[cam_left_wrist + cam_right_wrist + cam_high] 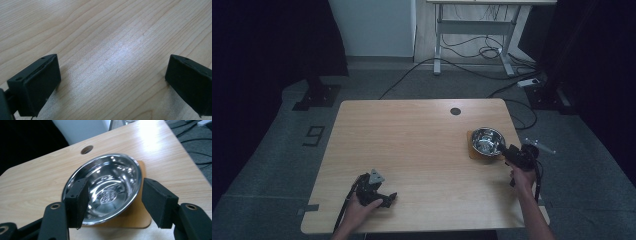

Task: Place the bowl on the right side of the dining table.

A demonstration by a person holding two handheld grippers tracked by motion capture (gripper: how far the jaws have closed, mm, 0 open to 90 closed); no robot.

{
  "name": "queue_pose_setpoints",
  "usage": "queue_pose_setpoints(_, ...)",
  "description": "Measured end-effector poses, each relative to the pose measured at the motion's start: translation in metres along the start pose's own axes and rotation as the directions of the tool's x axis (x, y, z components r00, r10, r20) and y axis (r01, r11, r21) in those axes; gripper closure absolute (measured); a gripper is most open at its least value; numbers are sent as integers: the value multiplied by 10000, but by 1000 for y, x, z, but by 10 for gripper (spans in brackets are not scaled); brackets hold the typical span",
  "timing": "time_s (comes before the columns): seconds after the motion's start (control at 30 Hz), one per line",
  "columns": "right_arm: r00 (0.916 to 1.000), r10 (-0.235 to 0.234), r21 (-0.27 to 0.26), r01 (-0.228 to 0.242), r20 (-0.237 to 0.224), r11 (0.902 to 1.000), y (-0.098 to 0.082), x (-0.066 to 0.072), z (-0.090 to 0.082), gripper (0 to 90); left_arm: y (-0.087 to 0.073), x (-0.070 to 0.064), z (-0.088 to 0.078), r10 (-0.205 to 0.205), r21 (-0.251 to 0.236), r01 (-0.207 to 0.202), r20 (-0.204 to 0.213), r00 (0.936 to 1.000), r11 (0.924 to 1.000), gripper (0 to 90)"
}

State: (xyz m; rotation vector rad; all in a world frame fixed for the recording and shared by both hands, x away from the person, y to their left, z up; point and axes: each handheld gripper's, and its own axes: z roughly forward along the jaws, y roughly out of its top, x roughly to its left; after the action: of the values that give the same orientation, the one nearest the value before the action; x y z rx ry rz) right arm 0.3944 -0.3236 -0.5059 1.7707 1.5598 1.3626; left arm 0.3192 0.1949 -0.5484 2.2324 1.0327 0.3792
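A light wooden desk (412,150) with rounded corners stands on a grey floor. Near its right edge lies a thin, square, brown wooden mat (473,151), and on this mat sits a shiny round bowl of stainless steel (487,140). The bowl is upright and holds nothing inside; its polished bottom reflects the light. A small dark round hole (455,111) is in the desk close to the far edge, beyond the bowl.

The person's right hand (523,176) comes in from the near side and holds the right hand-held gripper (503,149) just at the near right rim of the bowl. In the right gripper view the two black jaws stand apart, released, one over the near rim of the bowl and the other outside it above the mat; they are not closed on anything.

The left hand-held gripper (388,198) is well apart from the bowl, low over the near left part of the desk, in the person's left hand (358,210). A grey three-cornered plate (375,176) sits on its top. In the left gripper view its jaws are wide apart, with bare wood grain between them.
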Motion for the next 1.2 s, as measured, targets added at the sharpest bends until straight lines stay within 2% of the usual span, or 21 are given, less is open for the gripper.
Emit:
queue_pose_setpoints(0.17,9992,-256,222,263,-309,9994,-6,10,-8,382,0,0,0,1,2,-1,-1,10000,10000,0)
queue_pose_setpoints(0.2,9981,-435,285,448,-447,9986,-9,16,-12,374,0,0,0,0,2,0,-1,10000,10000,0)
queue_pose_setpoints(0.33,9945,-659,404,694,-812,9968,-14,26,-20,368,0,0,0,2,4,-2,-2,10000,10000,0)
queue_pose_setpoints(0.43,9899,-650,576,726,-1258,9957,-19,35,-24,361,0,0,0,0,4,0,0,10000,10000,0)
queue_pose_setpoints(0.53,9831,-858,697,980,-1615,9927,-23,46,-26,358,0,0,0,0,3,0,-2,10000,10000,0)
queue_pose_setpoints(0.57,9831,-858,697,980,-1615,9927,-23,46,-26,358,0,0,0,2,6,-2,-2,10000,10000,0)
queue_pose_setpoints(0.6,9779,-945,786,1107,-1868,9907,-27,54,-25,357,0,0,0,0,3,0,-2,10000,10000,0)
queue_pose_setpoints(0.63,9779,-945,786,1107,-1868,9907,-27,54,-25,357,0,0,0,0,3,0,-2,10000,10000,0)
queue_pose_setpoints(0.67,9737,-1021,914,1228,-2036,9882,-30,60,-24,355,0,0,0,-2,3,2,-2,10000,10000,0)
queue_pose_setpoints(0.7,9737,-1021,914,1228,-2036,9882,-30,60,-24,355,0,0,0,-2,3,2,-2,10000,10000,0)
queue_pose_setpoints(0.83,9632,-1266,1153,1573,-2373,9808,-44,77,-18,355,0,0,0,1,3,-1,-2,10000,10000,0)
queue_pose_setpoints(0.87,9632,-1266,1153,1573,-2373,9808,-44,77,-18,355,0,0,0,1,3,-1,-2,10000,10000,0)
queue_pose_setpoints(0.97,9566,-1427,1348,1811,-2539,9742,-54,86,-13,355,0,0,0,1,2,-1,-3,10000,10000,0)
queue_pose_setpoints(1.0,9516,-1501,1501,1952,-2680,9692,-60,91,-9,355,0,0,0,4,8,-4,-2,10000,10000,0)
queue_pose_setpoints(1.2,9415,-1594,1883,2214,-2969,9568,-74,102,0,355,0,0,0,5,7,-5,-4,10000,10000,0)
